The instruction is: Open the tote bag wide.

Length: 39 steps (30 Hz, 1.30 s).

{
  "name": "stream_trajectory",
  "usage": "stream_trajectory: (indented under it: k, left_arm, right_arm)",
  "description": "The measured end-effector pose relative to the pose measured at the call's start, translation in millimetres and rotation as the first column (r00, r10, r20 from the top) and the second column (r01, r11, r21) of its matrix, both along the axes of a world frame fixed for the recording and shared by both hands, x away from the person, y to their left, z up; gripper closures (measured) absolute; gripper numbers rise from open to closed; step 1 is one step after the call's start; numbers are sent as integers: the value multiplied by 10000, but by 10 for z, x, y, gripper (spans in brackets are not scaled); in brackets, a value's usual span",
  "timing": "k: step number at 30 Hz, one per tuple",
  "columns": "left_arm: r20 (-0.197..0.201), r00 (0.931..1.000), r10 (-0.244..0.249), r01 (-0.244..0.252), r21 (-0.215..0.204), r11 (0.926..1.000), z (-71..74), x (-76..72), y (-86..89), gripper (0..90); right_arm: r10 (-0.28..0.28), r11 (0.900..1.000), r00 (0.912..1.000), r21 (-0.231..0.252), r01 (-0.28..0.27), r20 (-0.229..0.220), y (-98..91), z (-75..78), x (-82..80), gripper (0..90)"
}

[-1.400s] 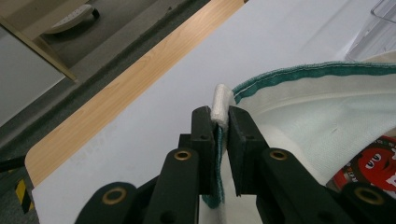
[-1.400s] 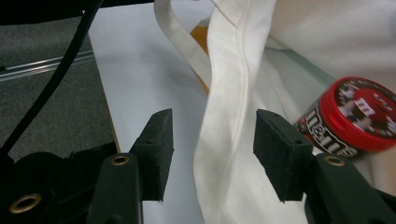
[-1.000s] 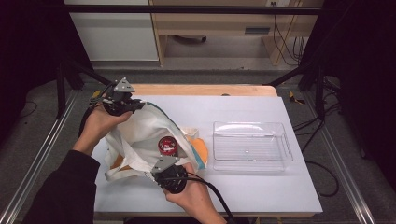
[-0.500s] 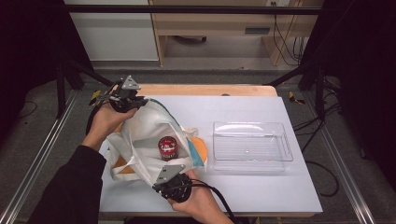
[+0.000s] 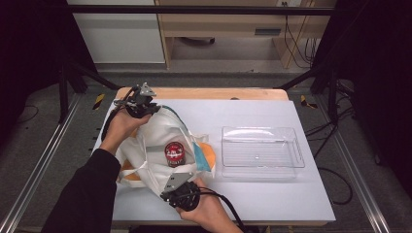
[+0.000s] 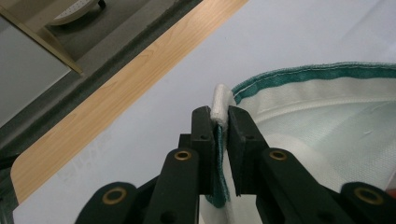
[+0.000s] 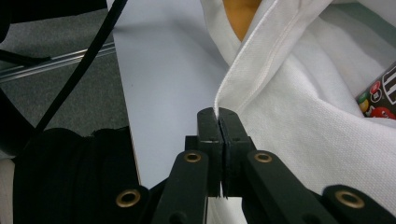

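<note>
Soft, light white cloth tote bag with green trim (limp; contents shift): left gripper and right gripper both pinch its hems between closed fingers; grip edges.

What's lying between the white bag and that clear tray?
Nothing: in the high view a bare strip of table separates the bag from the tray.

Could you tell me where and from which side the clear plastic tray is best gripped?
Grip the clear plastic tray by its raised rim, on the long near edge, coming from above with one jaw inside. It sits upright and open-topped, with thin walls that suit a pinch.
</note>
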<state>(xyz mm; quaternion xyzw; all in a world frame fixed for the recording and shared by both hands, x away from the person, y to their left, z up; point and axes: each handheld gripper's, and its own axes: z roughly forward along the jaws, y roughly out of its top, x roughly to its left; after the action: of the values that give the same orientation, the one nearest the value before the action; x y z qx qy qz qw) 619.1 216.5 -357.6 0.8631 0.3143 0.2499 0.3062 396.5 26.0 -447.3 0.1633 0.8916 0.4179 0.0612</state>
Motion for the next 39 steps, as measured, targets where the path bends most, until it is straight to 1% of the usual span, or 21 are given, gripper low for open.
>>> stream_trajectory:
  k: [1,3,6,7,8,14,23,25,26,27,28,29,31,32,33,34,35,36,37,38,39]
  left_arm:
    - [-62,10000,-45,46,106,9999,-1,5,7,814]
    - [-73,10000,8,-8,32,10000,-22,12,1,814]
    - [-88,10000,-19,20,151,9999,-40,28,-8,814]
    - [-37,10000,35,-35,65,10000,-51,29,-22,814]
    - [-35,10000,-21,22,199,9998,-47,32,-25,814]
    - [-36,10000,69,-67,415,9991,-94,58,-63,813]
    - [-143,9999,92,-87,347,9994,-154,77,-96,811]
    - [-164,9998,93,-88,251,9996,-149,59,-82,800]
    - [-87,9999,53,-51,211,9998,-140,40,-69,800]
    - [-19,10000,78,-77,110,9999,-116,8,-41,741]
    - [-19,10000,78,-77,110,9999,-116,8,-41,704]
    - [107,9999,31,-31,-30,10000,-81,-49,-15,653]
    - [472,9988,154,-146,-184,9997,-20,-145,9,577]
    - [635,9979,162,-145,-274,9995,14,-198,18,537]
    - [951,9953,171,-145,-280,9995,57,-242,33,505]
    - [951,9953,171,-145,-280,9995,57,-242,33,483]
    - [1156,9929,286,-236,-443,9987,106,-299,55,483]
    - [1313,9909,306,-229,-595,9980,176,-374,85,467]
    - [1313,9909,306,-229,-595,9980,176,-374,85,452]
    - [1523,9877,345,-257,-594,9979,226,-430,108,452]
    - [1662,9854,360,-243,-720,9971,259,-481,130,431]
  right_arm:
    - [0,10000,10000,0,0,0,0,0,0,894]
    - [84,10000,10000,-1,-84,8,-1,-4,0,895]
    - [100,9999,9999,17,-100,-43,4,-7,-9,895]
    - [87,10000,9999,14,-87,-73,6,-9,-11,895]
    - [83,10000,9999,25,-83,-77,12,-14,-12,895]
    - [324,9994,9995,-128,-325,-67,54,-28,-50,895]
    - [271,9995,9994,-162,-274,-211,59,-46,-40,892]
    - [188,9998,9993,-16,-189,-327,46,-40,-27,883]
    - [183,9998,9991,66,-180,-387,35,-34,-16,865]
    - [107,9999,9990,95,-103,-430,13,-16,3,760]
    - [107,9999,9990,95,-103,-430,13,-16,3,760]
    - [-60,9999,9996,94,63,-269,-11,8,9,659]
    - [-113,9999,9997,-6,113,-219,-37,37,5,588]
    - [-188,9998,9997,6,188,-160,-56,56,-4,567]
    - [-225,9997,9997,70,226,-101,-75,73,-9,542]
    - [-225,9997,9997,70,226,-101,-75,73,-9,542]
    - [-195,9998,9998,97,195,-43,-91,93,-13,518]
    - [-246,9997,9997,54,246,7,-107,135,-22,462]
    - [-246,9997,9997,54,246,7,-107,135,-22,462]
    - [-280,9996,9996,-21,280,50,-115,159,-20,432]
    - [-382,9992,9989,-69,384,255,-128,185,-31,393]
